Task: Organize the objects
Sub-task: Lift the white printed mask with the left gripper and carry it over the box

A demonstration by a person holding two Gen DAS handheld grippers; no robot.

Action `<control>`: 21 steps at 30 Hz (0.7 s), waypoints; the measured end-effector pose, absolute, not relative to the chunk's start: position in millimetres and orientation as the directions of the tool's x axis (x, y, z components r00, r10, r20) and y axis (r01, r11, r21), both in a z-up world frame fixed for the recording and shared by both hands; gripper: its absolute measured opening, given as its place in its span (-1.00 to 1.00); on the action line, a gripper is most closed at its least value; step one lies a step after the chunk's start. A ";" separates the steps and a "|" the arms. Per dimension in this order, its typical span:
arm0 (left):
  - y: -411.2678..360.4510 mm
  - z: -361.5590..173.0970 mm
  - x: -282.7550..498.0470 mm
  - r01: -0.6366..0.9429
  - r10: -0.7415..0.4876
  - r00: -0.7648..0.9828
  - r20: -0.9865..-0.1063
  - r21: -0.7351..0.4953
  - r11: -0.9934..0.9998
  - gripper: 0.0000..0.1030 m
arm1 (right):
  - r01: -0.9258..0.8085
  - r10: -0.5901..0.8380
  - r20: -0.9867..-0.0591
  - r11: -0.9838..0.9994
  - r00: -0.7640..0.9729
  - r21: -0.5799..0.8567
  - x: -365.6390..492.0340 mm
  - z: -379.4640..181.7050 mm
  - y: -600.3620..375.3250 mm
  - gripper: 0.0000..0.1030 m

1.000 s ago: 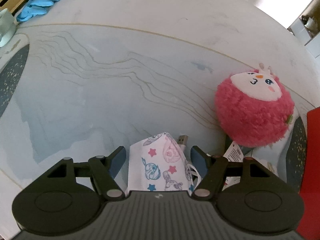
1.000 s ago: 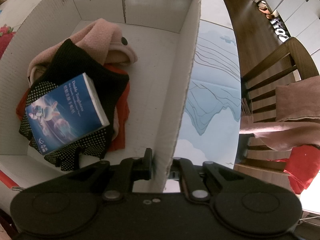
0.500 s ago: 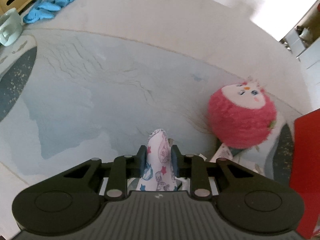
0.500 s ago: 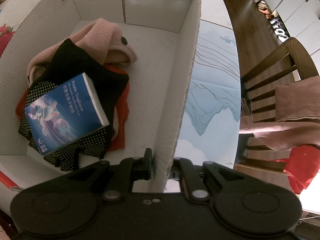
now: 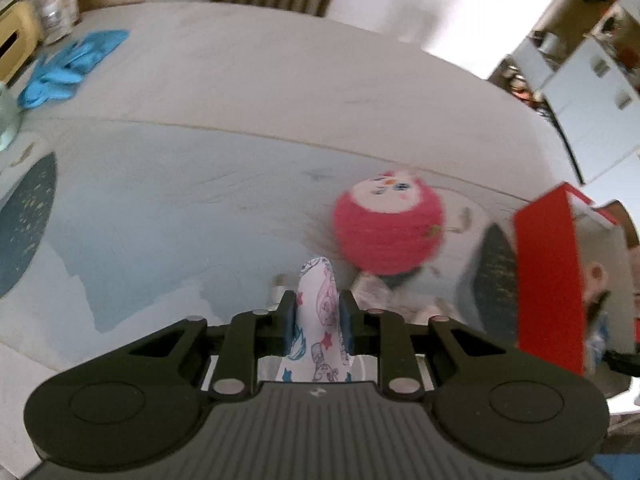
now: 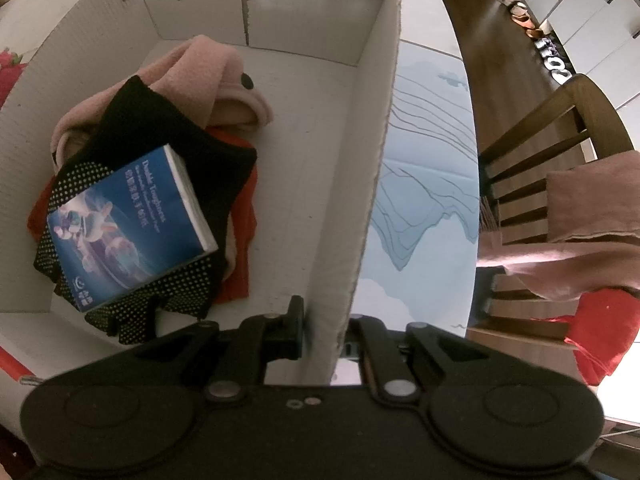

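My left gripper (image 5: 318, 312) is shut on a white face mask (image 5: 316, 320) printed with stars and cartoon figures, held above the table. A round pink plush toy (image 5: 388, 232) sits on the table ahead and to the right. The red-and-white cardboard box (image 5: 548, 280) stands at the far right. My right gripper (image 6: 326, 320) is shut on the box's right wall (image 6: 376, 160). Inside the box lie a blue book (image 6: 128, 224), black dotted gloves (image 6: 176, 280), a pink garment (image 6: 208, 76) and a red cloth (image 6: 240, 220).
Blue gloves (image 5: 72, 64) lie at the table's far left. The table carries a pale blue printed mat (image 5: 180, 208). A wooden chair (image 6: 552, 152) draped with pink cloth stands right of the table. Small items lie under the plush toy.
My left gripper closed on the face mask and lifted it off the table, pulling back so the plush toy looks farther and the box came into view. The right gripper has not moved.
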State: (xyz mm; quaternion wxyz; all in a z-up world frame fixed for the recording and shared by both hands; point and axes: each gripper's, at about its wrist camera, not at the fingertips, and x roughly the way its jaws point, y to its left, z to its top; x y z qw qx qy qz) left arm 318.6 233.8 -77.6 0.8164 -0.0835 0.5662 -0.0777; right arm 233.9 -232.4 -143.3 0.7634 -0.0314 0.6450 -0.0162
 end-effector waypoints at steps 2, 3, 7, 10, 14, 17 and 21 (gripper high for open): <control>220.8 -69.8 316.6 0.069 -0.247 0.347 -0.905 -0.238 0.969 -0.59 | -0.015 -0.066 -0.984 0.997 0.167 -0.069 233.9 -143.3 -232.4 -0.84; 212.6 -65.1 315.2 0.095 -0.260 0.347 -0.901 -0.242 0.966 -0.59 | -0.015 -0.067 -0.984 0.997 0.167 -0.070 233.8 -143.1 -232.2 -0.84; 171.2 -49.4 313.6 0.202 -0.300 0.339 -0.892 -0.242 0.949 -0.59 | -0.017 -0.069 -0.983 0.997 0.168 -0.073 233.3 -142.8 -231.9 -0.84; 137.3 -40.5 311.7 0.283 -0.322 0.324 -0.889 -0.234 0.930 -0.59 | -0.017 -0.068 -0.983 0.997 0.169 -0.072 233.3 -142.9 -231.8 -0.85; 89.0 -31.4 303.9 0.400 -0.349 0.300 -0.888 -0.215 0.891 -0.59 | -0.023 -0.067 -0.983 0.997 0.172 -0.072 233.0 -142.9 -231.7 -0.84; 54.0 -27.0 296.5 0.474 -0.367 0.279 -0.887 -0.206 0.856 -0.59 | -0.025 -0.065 -0.983 0.997 0.174 -0.071 232.7 -142.9 -232.0 -0.85; 12.8 -23.0 288.9 0.555 -0.384 0.266 -0.884 -0.185 0.811 -0.59 | -0.034 -0.062 -0.982 0.997 0.177 -0.069 232.1 -142.6 -231.7 -0.85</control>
